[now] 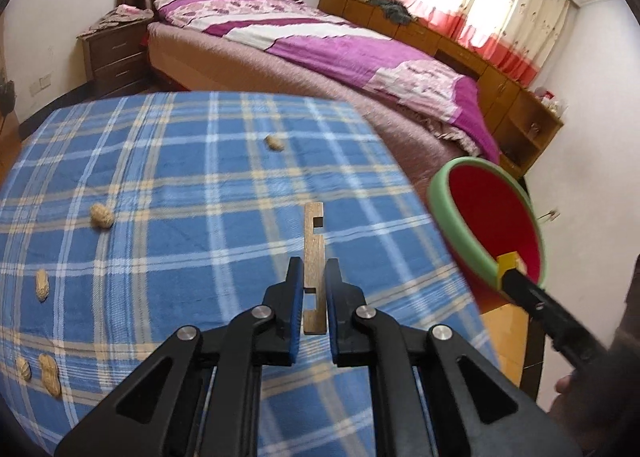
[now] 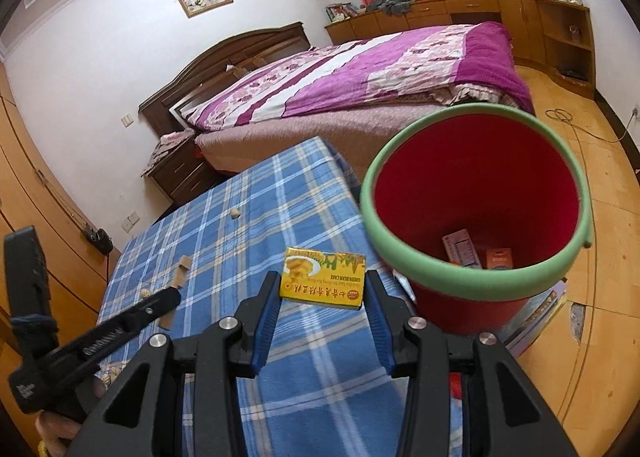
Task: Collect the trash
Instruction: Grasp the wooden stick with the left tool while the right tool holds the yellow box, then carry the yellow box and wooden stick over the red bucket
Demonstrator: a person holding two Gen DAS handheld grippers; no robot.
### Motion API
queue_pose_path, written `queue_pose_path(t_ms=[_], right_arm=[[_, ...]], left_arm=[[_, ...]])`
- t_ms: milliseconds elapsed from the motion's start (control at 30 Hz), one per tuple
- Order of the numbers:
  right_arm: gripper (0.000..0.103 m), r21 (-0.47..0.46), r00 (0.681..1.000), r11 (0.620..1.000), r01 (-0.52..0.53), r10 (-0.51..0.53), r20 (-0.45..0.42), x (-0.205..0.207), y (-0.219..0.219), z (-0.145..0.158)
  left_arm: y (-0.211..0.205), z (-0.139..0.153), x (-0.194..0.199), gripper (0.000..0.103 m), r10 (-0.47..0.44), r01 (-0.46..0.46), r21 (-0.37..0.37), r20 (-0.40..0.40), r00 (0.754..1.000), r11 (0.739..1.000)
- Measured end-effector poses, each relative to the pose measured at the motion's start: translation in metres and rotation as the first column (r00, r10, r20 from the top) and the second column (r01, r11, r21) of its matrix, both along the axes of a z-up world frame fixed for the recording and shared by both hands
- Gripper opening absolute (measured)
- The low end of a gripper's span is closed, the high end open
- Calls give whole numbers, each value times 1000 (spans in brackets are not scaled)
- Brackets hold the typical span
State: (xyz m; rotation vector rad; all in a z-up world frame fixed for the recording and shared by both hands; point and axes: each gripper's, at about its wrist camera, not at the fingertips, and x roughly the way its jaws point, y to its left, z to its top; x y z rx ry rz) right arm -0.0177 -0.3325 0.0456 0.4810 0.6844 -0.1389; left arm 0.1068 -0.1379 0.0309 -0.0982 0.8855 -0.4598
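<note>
My left gripper (image 1: 313, 263) is shut on a thin notched wooden strip (image 1: 313, 233), held just above the blue plaid tablecloth (image 1: 180, 177). Seen from the right wrist, that gripper (image 2: 172, 293) and the strip (image 2: 182, 271) are at the left. My right gripper (image 2: 323, 281) is shut on a yellow cake box (image 2: 324, 277), left of a red bin with a green rim (image 2: 460, 283). Two small packets (image 2: 460, 249) lie in the bin. Several peanuts (image 1: 101, 216) are scattered on the cloth. From the left wrist, the bin (image 1: 440, 201) stands at the right with the yellow box (image 1: 508, 261) in front of it.
A bed with a purple quilt (image 1: 340, 45) stands behind the table, with a dark nightstand (image 1: 116, 53) to its left. Wooden cabinets (image 1: 500, 89) line the window wall. A cable (image 2: 568, 121) lies on the wooden floor. Books or magazines (image 2: 540, 309) lie under the bin.
</note>
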Motion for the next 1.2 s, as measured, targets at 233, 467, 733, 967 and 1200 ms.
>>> queue_pose_path(t_ms=[233, 467, 733, 967, 1200], right_arm=[[45, -1, 998, 999, 50, -50, 33, -14, -31, 10], [45, 6, 994, 995, 104, -104, 40, -21, -66, 11], [45, 17, 985, 986, 165, -166, 41, -25, -104, 7], [45, 23, 979, 979, 201, -202, 30, -25, -128, 1], [45, 19, 976, 976, 217, -218, 15, -20, -139, -5]], left_arm=[[-32, 21, -10, 10, -67, 67, -22, 32, 997, 997], [-73, 33, -11, 10, -140, 141, -32, 51, 989, 989], [-121, 40, -9, 10, -212, 213, -14, 73, 975, 977], [-153, 38, -6, 10, -264, 264, -2, 78, 962, 964], [-178, 28, 0, 10, -305, 306, -1, 70, 950, 952]])
